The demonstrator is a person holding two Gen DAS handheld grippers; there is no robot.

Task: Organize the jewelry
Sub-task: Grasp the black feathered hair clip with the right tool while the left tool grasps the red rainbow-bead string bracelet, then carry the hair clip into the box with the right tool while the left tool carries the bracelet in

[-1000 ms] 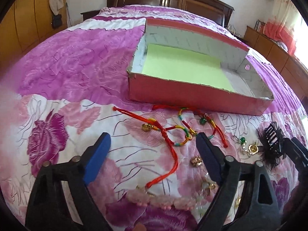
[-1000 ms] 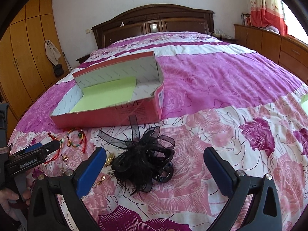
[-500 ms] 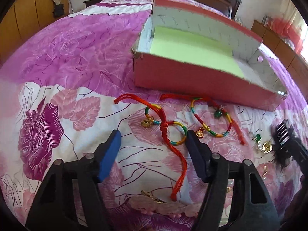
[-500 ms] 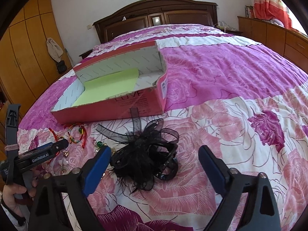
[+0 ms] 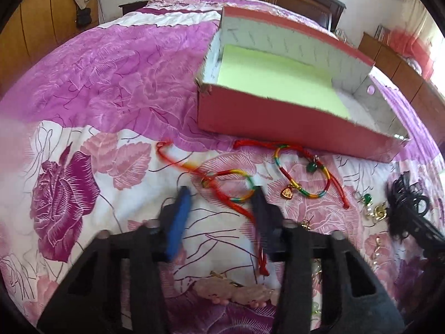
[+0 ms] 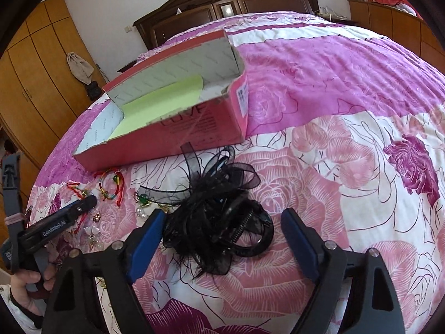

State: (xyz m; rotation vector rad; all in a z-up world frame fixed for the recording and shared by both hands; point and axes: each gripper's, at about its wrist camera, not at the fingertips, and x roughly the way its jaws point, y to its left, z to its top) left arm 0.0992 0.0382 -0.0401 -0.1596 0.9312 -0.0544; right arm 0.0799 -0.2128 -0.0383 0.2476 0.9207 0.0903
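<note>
Nothing packed yet: box (image 5: 278, 117) at far side of bed, bare inside. Left gripper (image 5: 219, 197) closing around red cord bracelet (image 5: 230, 186), not yet clamped. Right gripper (image 6: 219, 220) wide apart, straddling black hair clip (image 6: 219, 222). Earrings (image 5: 372, 208) loose, near right.

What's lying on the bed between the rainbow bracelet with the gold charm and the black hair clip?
Small earrings, one with a green bead, lie between the bracelet and the black hair clip on the bedspread; the left wrist view shows it.

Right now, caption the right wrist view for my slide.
Open right tongs straddle a black feathered hair clip on the floral bedspread, near the red box.
</note>
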